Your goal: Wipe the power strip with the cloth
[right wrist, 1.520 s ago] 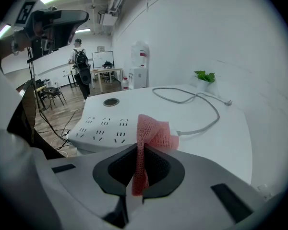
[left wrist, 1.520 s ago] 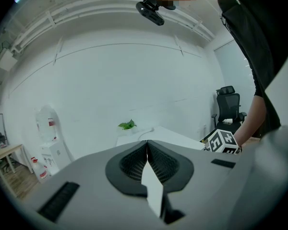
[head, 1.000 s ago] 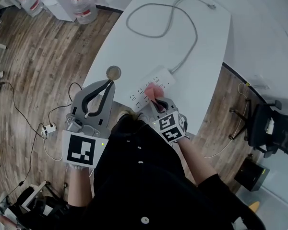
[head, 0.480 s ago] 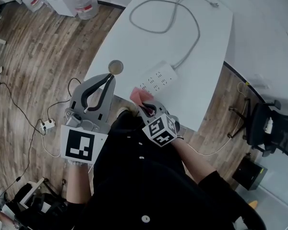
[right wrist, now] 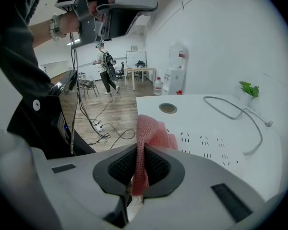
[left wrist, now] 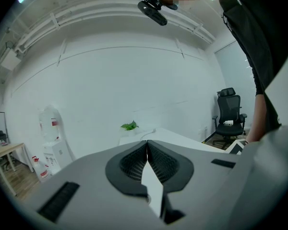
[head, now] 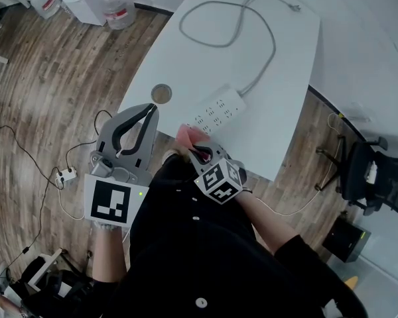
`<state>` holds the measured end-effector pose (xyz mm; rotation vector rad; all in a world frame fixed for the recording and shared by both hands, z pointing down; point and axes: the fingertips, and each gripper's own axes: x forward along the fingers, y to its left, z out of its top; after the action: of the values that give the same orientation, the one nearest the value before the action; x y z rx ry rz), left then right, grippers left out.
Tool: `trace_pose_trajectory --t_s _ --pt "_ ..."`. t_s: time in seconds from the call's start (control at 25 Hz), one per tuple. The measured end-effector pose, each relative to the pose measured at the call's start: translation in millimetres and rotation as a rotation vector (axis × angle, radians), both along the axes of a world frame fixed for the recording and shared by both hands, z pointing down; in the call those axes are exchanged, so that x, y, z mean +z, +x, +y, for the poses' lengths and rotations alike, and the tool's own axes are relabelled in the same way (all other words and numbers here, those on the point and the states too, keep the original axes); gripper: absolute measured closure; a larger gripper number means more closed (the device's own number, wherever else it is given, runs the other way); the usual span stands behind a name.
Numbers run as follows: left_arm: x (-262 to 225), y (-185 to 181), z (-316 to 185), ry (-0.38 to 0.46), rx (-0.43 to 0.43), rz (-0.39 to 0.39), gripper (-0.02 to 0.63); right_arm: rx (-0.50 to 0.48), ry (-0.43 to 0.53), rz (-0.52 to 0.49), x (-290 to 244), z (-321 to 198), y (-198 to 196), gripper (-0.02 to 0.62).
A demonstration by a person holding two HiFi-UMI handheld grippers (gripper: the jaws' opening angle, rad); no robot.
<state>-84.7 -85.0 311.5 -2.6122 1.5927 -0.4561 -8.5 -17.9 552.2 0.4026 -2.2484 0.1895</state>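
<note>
The white power strip (head: 217,109) lies on the white table (head: 278,78), its grey cable (head: 233,20) looping away to the far end. My right gripper (head: 195,150) is shut on the pink cloth (head: 187,135) and hangs at the table's near edge, just short of the strip and clear of it. In the right gripper view the cloth (right wrist: 149,135) stands up between the jaws, and the power strip (right wrist: 209,143) lies just beyond. My left gripper (head: 150,110) is shut on nothing, held beside the table's near-left edge. Its jaws meet in the left gripper view (left wrist: 146,145).
A round cable grommet (head: 161,93) sits in the table left of the strip. Water bottles (head: 113,5) stand on the wooden floor beyond. Cables and a small floor socket (head: 65,175) lie at the left. An office chair (head: 375,177) stands at the right.
My right gripper has drawn back toward me with the cloth, off the power strip to the table's near edge. The left gripper has barely moved.
</note>
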Motion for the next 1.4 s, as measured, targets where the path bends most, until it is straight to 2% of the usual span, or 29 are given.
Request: trace_pose_trajectory --t_s 0.2,0.4,0.64,0.96,1.16,1.4 --pt "-1 2 0 0.003 0.015 0.007 0.591 0.011 0.008 -0.003 -6 1 3 0.548" --pt "-2 5 -2 0.011 0.043 0.011 0.591 0.084 0.043 -0.029 -27 -12 15 0.548" --pt "-4 12 -9 0.016 0.067 0.017 0.591 0.203 0.115 -0.03 -51 -51 51 0.548" --pt "-7 9 -13 0.023 0.054 0.011 0.591 0.346 0.229 -0.032 -77 -123 96 0.548" --pt "-8 7 -12 0.027 0.03 0.001 0.591 0.38 0.279 -0.012 -83 -160 111 0.548" --pt "-11 -1 -7 0.034 -0.001 0.001 0.591 0.382 0.271 0.041 -64 -189 110 0.548"
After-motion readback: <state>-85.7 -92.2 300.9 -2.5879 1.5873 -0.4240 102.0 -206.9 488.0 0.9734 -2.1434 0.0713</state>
